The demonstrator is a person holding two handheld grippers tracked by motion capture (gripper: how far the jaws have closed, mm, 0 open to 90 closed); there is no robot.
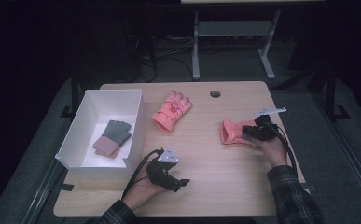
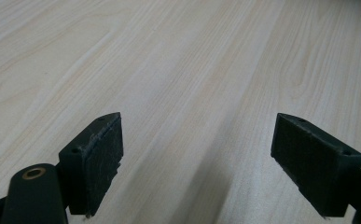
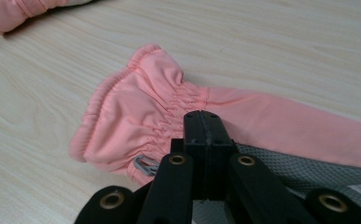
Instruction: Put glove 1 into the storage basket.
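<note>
I had the right tongs (image 3: 201, 122) pressed together on the gathered cuff of a pink glove (image 3: 169, 112), which lay on the bench (image 1: 215, 158) at the right of the high view. My left tongs (image 2: 199, 158) stood wide apart over bare wood at lower centre. A second pink glove (image 1: 171, 111) lay at upper centre, beside a white box (image 1: 136, 116) holding grey gloves (image 1: 113, 137).
</note>
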